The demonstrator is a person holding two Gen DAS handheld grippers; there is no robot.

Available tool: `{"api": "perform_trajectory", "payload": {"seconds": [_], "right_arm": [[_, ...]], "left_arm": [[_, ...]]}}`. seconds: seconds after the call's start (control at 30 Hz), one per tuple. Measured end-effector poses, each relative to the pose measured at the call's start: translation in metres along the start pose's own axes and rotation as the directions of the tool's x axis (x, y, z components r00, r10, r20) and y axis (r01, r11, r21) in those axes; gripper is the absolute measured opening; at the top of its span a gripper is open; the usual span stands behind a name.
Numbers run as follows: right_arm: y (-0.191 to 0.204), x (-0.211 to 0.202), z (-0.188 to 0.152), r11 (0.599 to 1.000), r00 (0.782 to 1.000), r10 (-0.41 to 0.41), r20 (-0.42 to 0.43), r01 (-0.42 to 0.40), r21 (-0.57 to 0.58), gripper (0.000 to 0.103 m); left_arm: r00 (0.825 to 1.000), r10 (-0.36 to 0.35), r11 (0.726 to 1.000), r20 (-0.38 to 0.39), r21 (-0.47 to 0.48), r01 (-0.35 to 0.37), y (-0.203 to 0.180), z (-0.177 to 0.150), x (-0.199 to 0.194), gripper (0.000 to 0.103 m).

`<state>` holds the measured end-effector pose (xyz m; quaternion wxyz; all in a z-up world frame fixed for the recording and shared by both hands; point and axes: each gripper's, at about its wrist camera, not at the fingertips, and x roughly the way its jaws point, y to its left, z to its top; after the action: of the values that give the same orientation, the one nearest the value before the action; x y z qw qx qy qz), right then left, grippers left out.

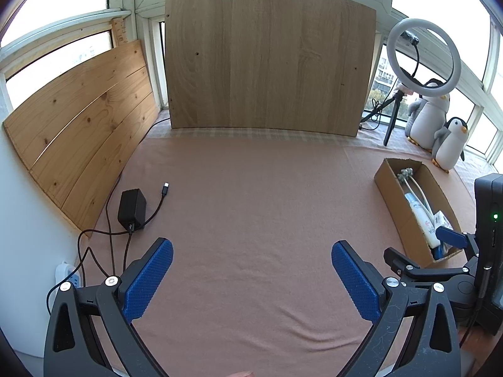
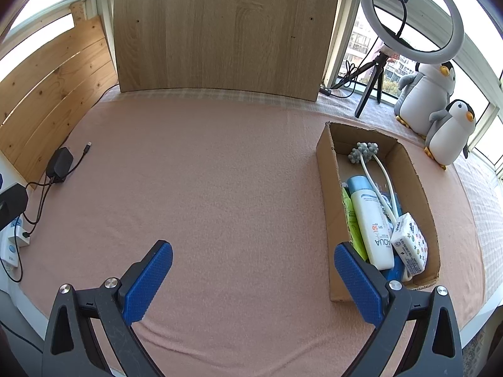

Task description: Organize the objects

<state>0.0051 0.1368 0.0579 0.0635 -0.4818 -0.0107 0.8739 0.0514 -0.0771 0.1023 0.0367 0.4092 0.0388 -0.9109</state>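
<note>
A: What were the two grabbers doing?

B: The left gripper (image 1: 251,278) was spread wide with nothing in it, over the pink cloth (image 1: 251,204). The right gripper (image 2: 253,279) was spread wide too, and held nothing.

A: Where were the things to tidy?

B: They lay in the cardboard box (image 2: 328,188) on the right side of the cloth. A white bottle (image 2: 372,223) with a blue cap lay in the middle of it. A green tube (image 2: 352,220) sat just to its left, touching it. A small tissue pack (image 2: 410,246) leaned at the near right end. A white massager (image 2: 364,152) with grey balls reached to the far end. Something blue lay under the bottle, but I could not tell what.

A: Anything else?

B: A black charger (image 1: 132,205) sat at the left. Two toy penguins (image 2: 440,106) stood far right beside a ring light (image 2: 411,15).
</note>
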Motion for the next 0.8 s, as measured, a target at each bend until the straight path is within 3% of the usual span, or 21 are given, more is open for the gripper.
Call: {"api": "perform_trajectory", "payload": {"seconds": [0.8], "right_arm": [[0.0011,-0.0004,-0.0008,1.0,1.0,-0.004,-0.001,0.004,0.004,0.101]], "left_arm": [[1.0,0.0,1.0,-0.002,-0.002,0.0,-0.0009,-0.0016,0.0005,0.102]]}}
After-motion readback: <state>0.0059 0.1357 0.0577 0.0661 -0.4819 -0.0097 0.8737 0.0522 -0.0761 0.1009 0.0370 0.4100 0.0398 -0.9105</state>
